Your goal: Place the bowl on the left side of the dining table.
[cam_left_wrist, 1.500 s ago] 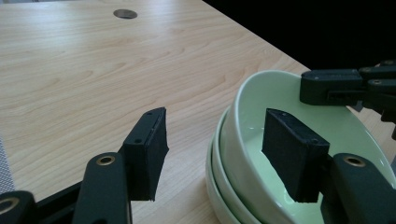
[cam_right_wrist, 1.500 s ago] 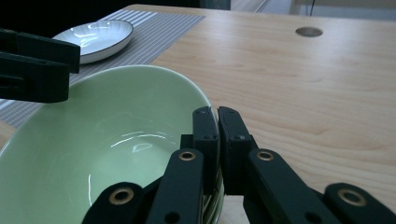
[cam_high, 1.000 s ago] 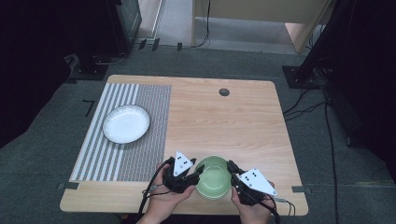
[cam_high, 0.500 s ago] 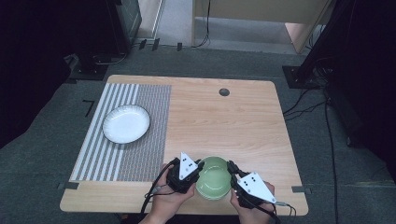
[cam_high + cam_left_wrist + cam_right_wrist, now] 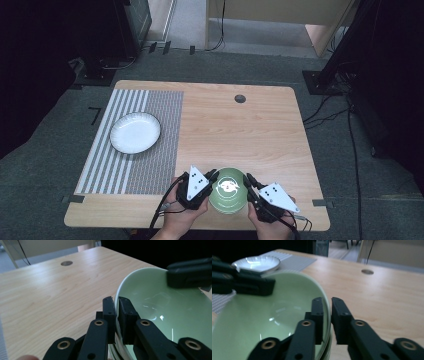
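Clamped on opposite rim edges of the green bowl (image 5: 228, 190): left tool (image 5: 116, 315) and right tool (image 5: 326, 315), each narrowed onto the rim wall between its jaws. Best lifted evenly, both sides level, grip kept firm, then carried ahead-left of the tools toward the white plate (image 5: 135, 132) on the striped mat (image 5: 150, 165), clear of the tabletop (image 5: 250, 130).

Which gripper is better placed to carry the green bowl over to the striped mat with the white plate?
Left, marginally. Both grippers clamp the green bowl's rim, but the left gripper is on the side nearer the striped mat and white plate; the right gripper would reach across.
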A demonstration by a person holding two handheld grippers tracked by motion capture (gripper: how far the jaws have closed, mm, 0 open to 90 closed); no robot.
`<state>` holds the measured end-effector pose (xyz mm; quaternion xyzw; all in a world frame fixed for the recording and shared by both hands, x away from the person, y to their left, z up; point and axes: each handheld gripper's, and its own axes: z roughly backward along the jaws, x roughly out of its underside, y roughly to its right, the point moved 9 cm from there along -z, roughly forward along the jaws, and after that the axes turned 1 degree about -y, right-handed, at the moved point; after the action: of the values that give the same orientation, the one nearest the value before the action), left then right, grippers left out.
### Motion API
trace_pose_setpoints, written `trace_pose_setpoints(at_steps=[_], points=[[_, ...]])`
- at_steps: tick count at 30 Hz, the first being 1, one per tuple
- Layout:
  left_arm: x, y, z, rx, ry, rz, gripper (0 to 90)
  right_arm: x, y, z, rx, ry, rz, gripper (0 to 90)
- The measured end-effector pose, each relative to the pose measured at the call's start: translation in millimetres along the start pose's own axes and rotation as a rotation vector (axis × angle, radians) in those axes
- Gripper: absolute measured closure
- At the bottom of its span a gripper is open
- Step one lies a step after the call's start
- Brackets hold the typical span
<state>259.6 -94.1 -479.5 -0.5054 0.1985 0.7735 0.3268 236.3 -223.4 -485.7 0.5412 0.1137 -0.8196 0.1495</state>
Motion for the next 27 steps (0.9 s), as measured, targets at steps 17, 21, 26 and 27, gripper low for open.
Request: trace_pose_setpoints(at_steps=[17, 21, 26, 27], points=[[-10.2, 4.6, 9.9, 0.008, 0.082, 0.04, 74.4, -13.2, -8.7, 11.0, 0.118, 0.081, 0.06, 84.9], [-5.9, 4.8, 6.2, 0.01, 0.056, 0.054, 68.9, -16.7, -15.8, 12.9, 0.116, 0.106, 0.082, 84.8], [-2.7, 0.6, 4.7, 0.004, 0.039, 0.087, 79.4, -21.7, -22.0, 17.3, 0.137, 0.148, 0.106, 84.6], [-2.6, -0.5, 4.9, 0.001, 0.04, 0.092, 79.4, -22.3, -22.1, 18.2, 0.14, 0.156, 0.103, 84.6]])
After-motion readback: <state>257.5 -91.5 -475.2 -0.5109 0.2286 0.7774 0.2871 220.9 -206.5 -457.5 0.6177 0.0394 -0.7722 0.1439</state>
